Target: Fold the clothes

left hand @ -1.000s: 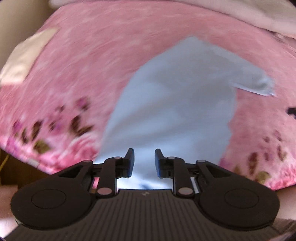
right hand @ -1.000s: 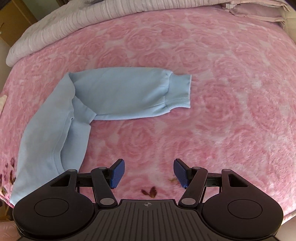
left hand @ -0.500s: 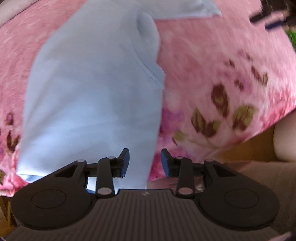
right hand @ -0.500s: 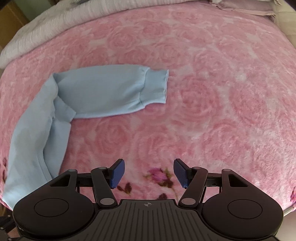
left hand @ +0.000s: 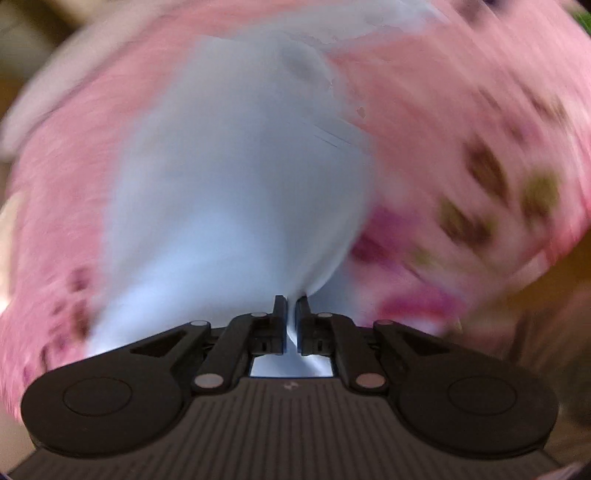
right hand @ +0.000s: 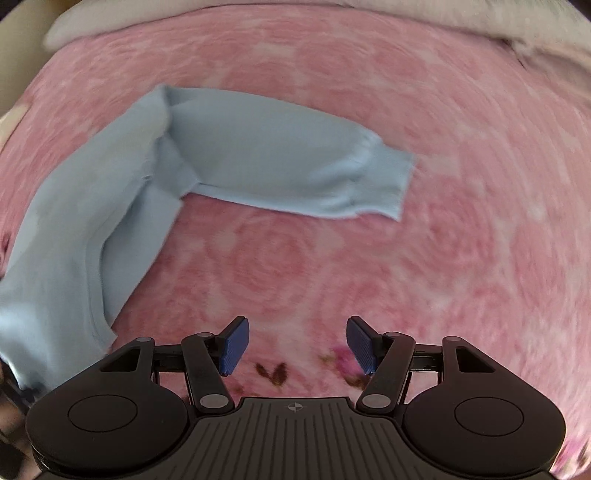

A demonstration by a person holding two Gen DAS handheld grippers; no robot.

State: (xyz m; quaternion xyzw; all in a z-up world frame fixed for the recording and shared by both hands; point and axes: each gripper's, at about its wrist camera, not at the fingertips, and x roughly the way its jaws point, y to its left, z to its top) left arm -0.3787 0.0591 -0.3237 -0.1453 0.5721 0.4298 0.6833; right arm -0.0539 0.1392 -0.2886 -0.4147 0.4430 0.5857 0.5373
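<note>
A light blue sweatshirt (right hand: pixel 258 155) lies on a pink rose-patterned blanket (right hand: pixel 406 258). One sleeve stretches to the right and ends in a ribbed cuff (right hand: pixel 388 184); the body runs down to the lower left. In the blurred left wrist view the sweatshirt (left hand: pixel 236 177) fills the middle. My left gripper (left hand: pixel 291 308) is shut on the sweatshirt's near edge, with cloth between its fingers. My right gripper (right hand: pixel 294 345) is open and empty above the blanket, right of the sweatshirt's lower edge.
A pale bedspread or pillows (right hand: pixel 480 18) lie along the far edge of the bed. The blanket's flower border (left hand: pixel 480 192) hangs at the near bed edge. Wooden furniture (left hand: pixel 554 266) shows beyond it at the right.
My left gripper has closed on the sweatshirt's near edge; it was open half a second ago. The right gripper has shifted over the blanket, staying open.
</note>
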